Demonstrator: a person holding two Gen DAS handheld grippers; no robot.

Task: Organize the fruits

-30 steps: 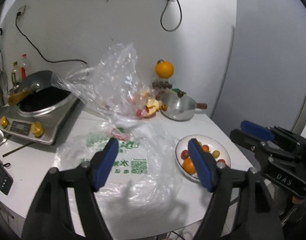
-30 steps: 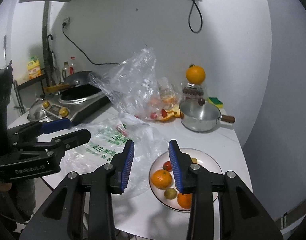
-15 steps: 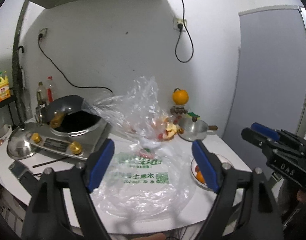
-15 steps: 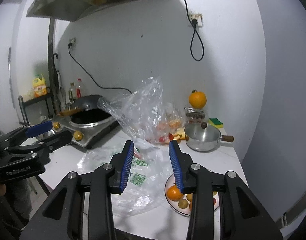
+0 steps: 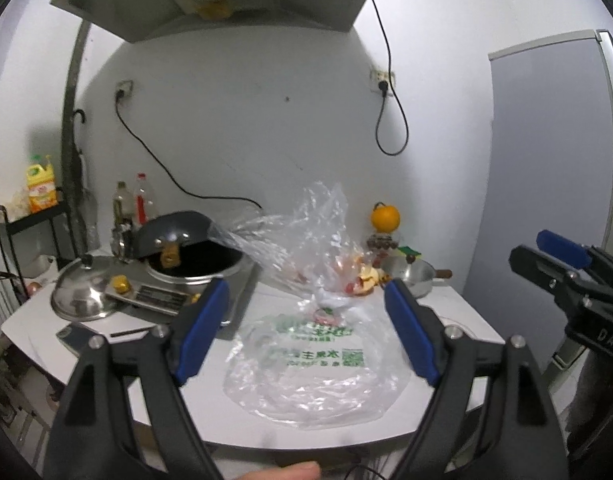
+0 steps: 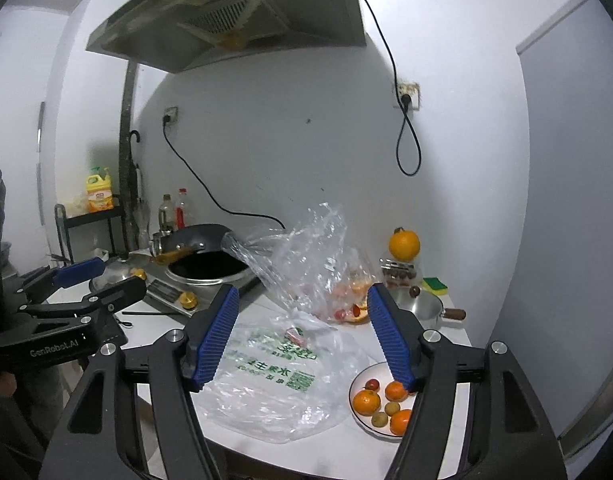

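A white plate (image 6: 360, 378) at the table's right front holds several small oranges (image 6: 366, 402) and other small fruits. A clear plastic bag (image 6: 314, 264) stands behind with fruit pieces (image 6: 352, 312) inside; it also shows in the left wrist view (image 5: 306, 248). A flat printed bag (image 5: 318, 364) lies in front of it. An orange (image 6: 404, 245) sits on a jar at the back. My left gripper (image 5: 306, 332) is open and empty, held back from the table. My right gripper (image 6: 302, 340) is open and empty, above the table's front.
A wok on an induction cooker (image 5: 194, 268) and a steel lid (image 5: 84, 300) stand at the left. A small steel saucepan (image 6: 424, 308) sits at the back right, a sponge (image 6: 434, 283) behind it. Bottles (image 6: 174, 214) stand by the wall. A grey door (image 5: 546, 184) is at right.
Both grippers have pulled back and up from the table, so the whole counter and range hood now show. The right gripper's jaws have opened wider. Nothing on the table moved.
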